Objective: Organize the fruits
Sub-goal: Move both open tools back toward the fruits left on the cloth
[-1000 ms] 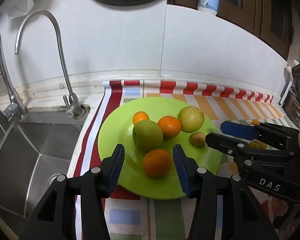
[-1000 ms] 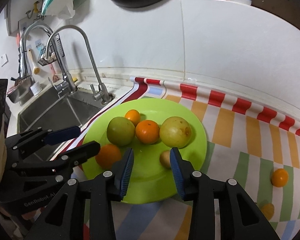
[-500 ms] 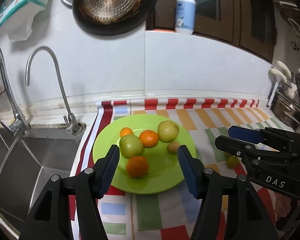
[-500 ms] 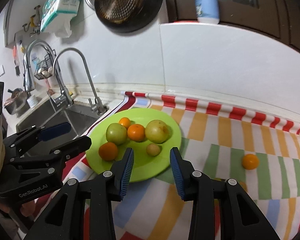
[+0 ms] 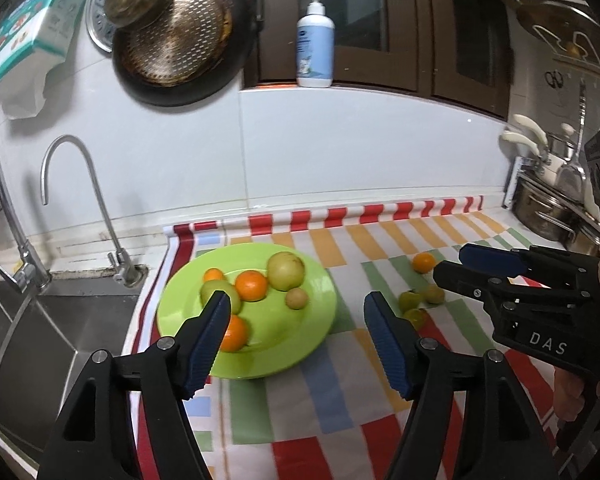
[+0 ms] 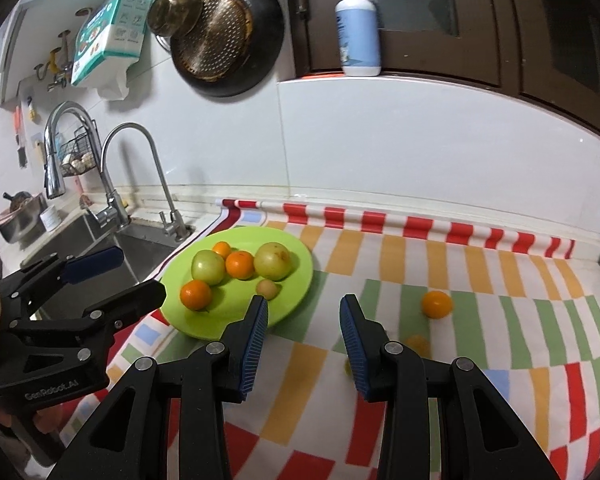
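Nearest the left wrist camera, the left tongs [image 5: 296, 334] hang above the striped cloth [image 5: 284, 408] with nothing between them; their jaws are opening, so they read as released. The right tongs [image 6: 303, 328] hover over the same cloth on the worktop, their jaws set apart with a clear gap and gripping nothing.

Just beyond the left tongs sits the green plate [image 5: 300, 344], close to the sink [image 5: 32, 344]. On it lie six fruits: an orange [image 6: 196, 295] nearest the front rim, a small tan fruit [image 6: 267, 289] beside it, then a green apple [image 6: 208, 267], a second orange [image 6: 240, 265] and a pale yellow-green apple [image 6: 273, 261] in a row, with a small orange [image 6: 221, 249] at the back.

Off the plate, to its right on the cloth, loose fruit waits: a lone orange [image 6: 437, 304] and, nearer the right tongs, a few small yellow-green fruits [image 5: 410, 300], too blurred to name.

Judging by looks, these are round, firm and fairly light, with smooth skin that may roll or squirt out of a grip. The loose orange looks best taken across its widest middle, pads on opposite sides, with a gentle squeeze so the skin does not bruise. The small ones likely need the jaws lowered almost to the cloth.

Farther off, a faucet [image 5: 80, 200], a hanging pan [image 5: 180, 40] and a soap bottle [image 5: 315, 44] line the wall.
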`<act>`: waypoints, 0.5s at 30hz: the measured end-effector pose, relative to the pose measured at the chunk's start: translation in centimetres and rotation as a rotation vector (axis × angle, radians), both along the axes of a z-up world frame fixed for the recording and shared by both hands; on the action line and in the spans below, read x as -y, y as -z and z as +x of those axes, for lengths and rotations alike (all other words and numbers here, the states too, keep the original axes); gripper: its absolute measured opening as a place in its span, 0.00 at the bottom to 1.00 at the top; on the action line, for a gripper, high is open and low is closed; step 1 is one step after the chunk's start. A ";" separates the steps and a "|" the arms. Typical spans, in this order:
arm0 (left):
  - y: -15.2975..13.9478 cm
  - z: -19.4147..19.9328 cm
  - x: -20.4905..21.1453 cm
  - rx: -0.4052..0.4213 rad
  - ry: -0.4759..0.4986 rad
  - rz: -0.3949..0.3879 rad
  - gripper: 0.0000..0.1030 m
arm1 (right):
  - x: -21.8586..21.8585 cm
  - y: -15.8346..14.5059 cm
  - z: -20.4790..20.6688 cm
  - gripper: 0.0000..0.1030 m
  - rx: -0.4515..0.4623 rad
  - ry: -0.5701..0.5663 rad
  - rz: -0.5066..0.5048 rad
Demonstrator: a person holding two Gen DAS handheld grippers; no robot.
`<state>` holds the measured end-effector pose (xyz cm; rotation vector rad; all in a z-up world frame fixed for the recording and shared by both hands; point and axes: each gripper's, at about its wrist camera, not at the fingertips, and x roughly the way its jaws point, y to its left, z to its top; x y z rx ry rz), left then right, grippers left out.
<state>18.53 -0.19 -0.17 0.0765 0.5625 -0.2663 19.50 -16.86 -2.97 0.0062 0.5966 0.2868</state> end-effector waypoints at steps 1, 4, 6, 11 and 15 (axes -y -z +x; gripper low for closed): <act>0.0 -0.1 0.3 0.003 0.005 0.000 0.67 | 0.3 0.0 -0.2 0.38 0.001 0.006 -0.001; -0.1 -0.4 1.2 0.012 0.020 0.003 0.67 | 1.3 -0.1 -0.7 0.38 0.004 0.026 -0.003; -0.1 -0.6 1.8 0.014 0.028 0.000 0.67 | 1.9 0.0 -1.0 0.38 0.003 0.035 -0.009; 0.1 -0.8 3.4 0.014 0.048 0.006 0.67 | 3.7 0.2 -1.5 0.38 0.004 0.049 -0.022; 0.4 -0.8 5.2 0.017 0.074 0.017 0.67 | 4.8 0.6 -1.3 0.38 -0.001 0.048 -0.038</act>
